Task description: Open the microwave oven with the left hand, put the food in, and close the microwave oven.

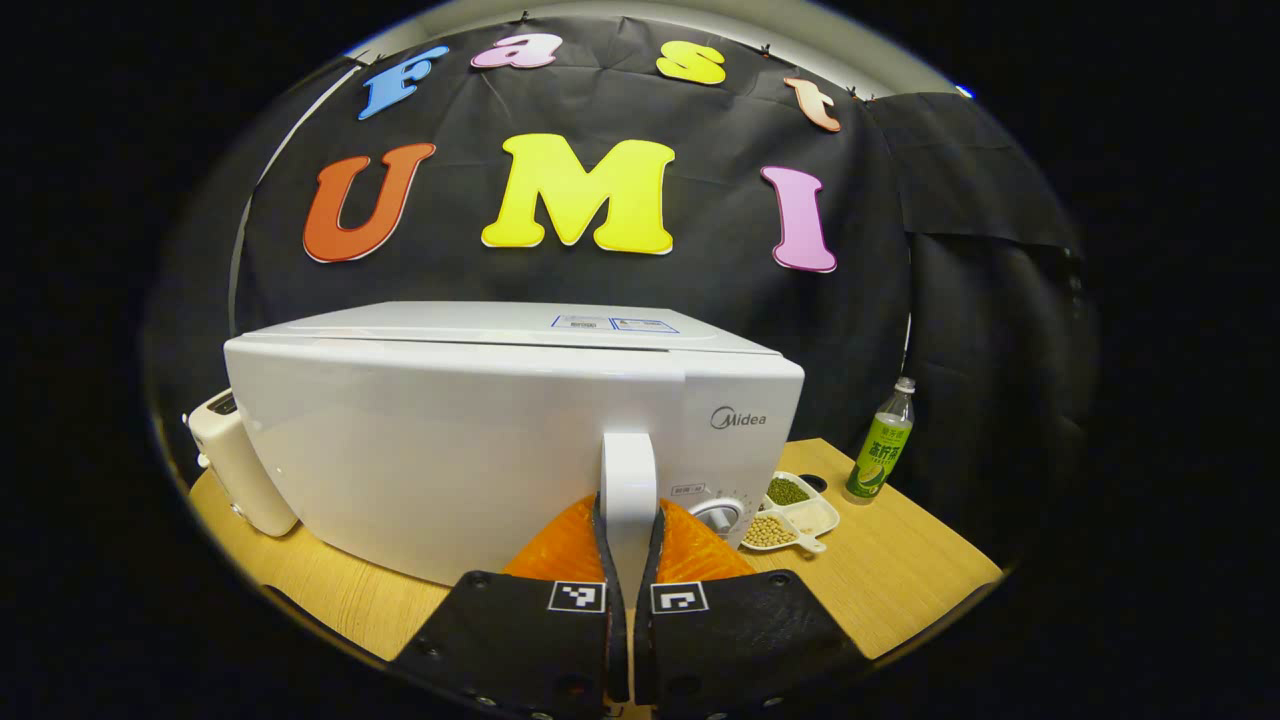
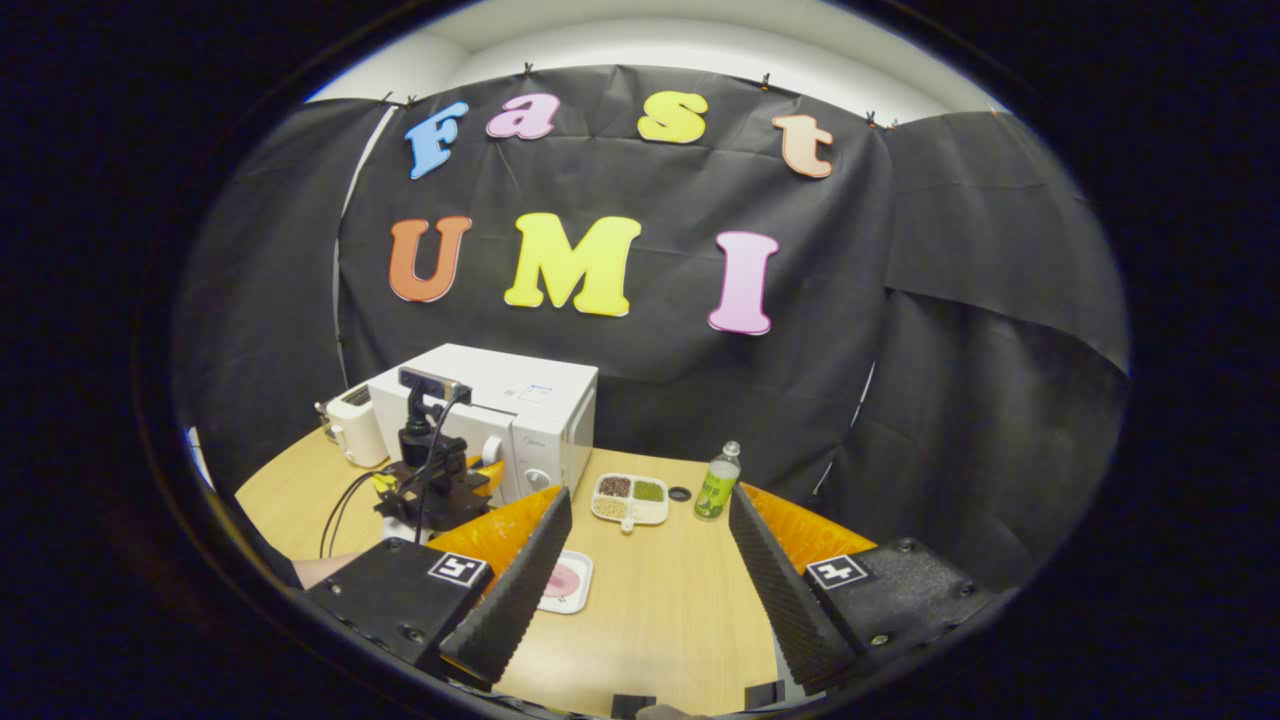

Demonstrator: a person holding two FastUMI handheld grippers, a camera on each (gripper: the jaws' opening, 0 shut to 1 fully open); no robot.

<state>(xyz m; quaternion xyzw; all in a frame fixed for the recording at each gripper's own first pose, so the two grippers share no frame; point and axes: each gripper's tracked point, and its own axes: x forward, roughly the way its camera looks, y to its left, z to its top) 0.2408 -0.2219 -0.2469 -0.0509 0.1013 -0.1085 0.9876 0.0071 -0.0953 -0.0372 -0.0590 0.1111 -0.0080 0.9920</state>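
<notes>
In the left gripper view, we see the left tongs [image 1: 630, 560] closed on the white vertical door handle [image 1: 629, 478] of the microwave oven [image 1: 480, 440]; both fingers press against its sides. The door [image 1: 440, 450] appears swung slightly out from the cabinet, with a dark seam along its top edge. The control dial [image 1: 718, 514] sits just right of the handle.

The microwave oven stands on the light wooden surface [image 1: 900, 570]. A cream toaster [image 1: 235, 465] stands just beside its left side. To its right lies a white divided dish [image 1: 795, 510] with 3 visible compartments holding green beans, pale beans and a white filling. A green-labelled bottle [image 1: 882, 445] stands upright near the dish, toward the booth wall.

In the right gripper view, we see the right tongs [image 2: 650, 570] wide open and holding nothing, above the surface [image 2: 660, 620]. The food, a pink round item on a small white square plate [image 2: 565, 582], rests on the surface just beside the left finger [image 2: 515, 590] of these tongs, well apart from the microwave oven [image 2: 510, 420]. We cannot tell what kind of food it is.

Farther off in this view, the left gripper assembly [image 2: 430, 470], with its black cables, is at the front of the microwave oven. The divided dish [image 2: 630, 498] and the bottle [image 2: 717, 485] stand between the microwave oven and the right finger [image 2: 790, 590].
</notes>
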